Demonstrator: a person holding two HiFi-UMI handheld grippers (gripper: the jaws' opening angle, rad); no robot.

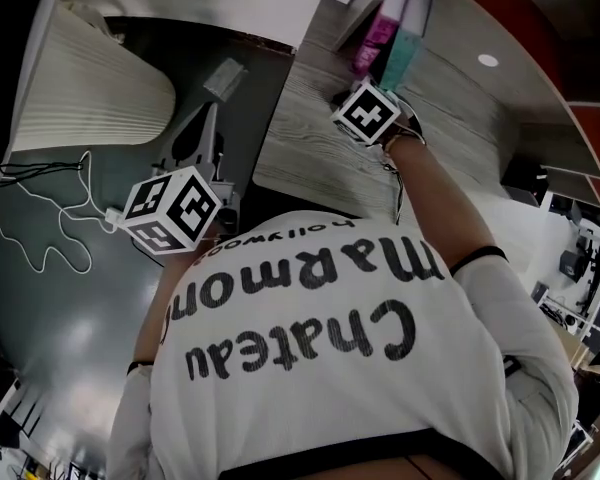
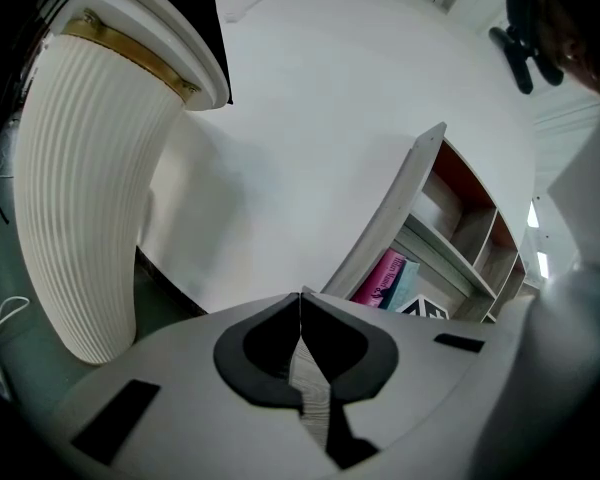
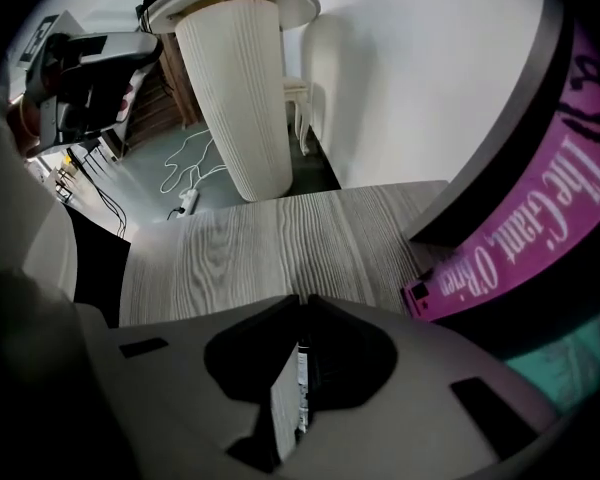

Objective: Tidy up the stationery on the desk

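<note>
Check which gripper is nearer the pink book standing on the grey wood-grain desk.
Right. The right gripper, jaws shut on a thin dark pen, sits right beside the pink book; the left gripper hangs beyond the desk edge.

I wear a white T-shirt (image 1: 360, 388) with black lettering (sleeves (image 1: 505, 303) edged in black). My left tongs (image 2: 300, 300) and right tongs (image 3: 302, 306) are grey, black-padded, each bearing a black-and-white marker cube (image 1: 172, 211).
</note>
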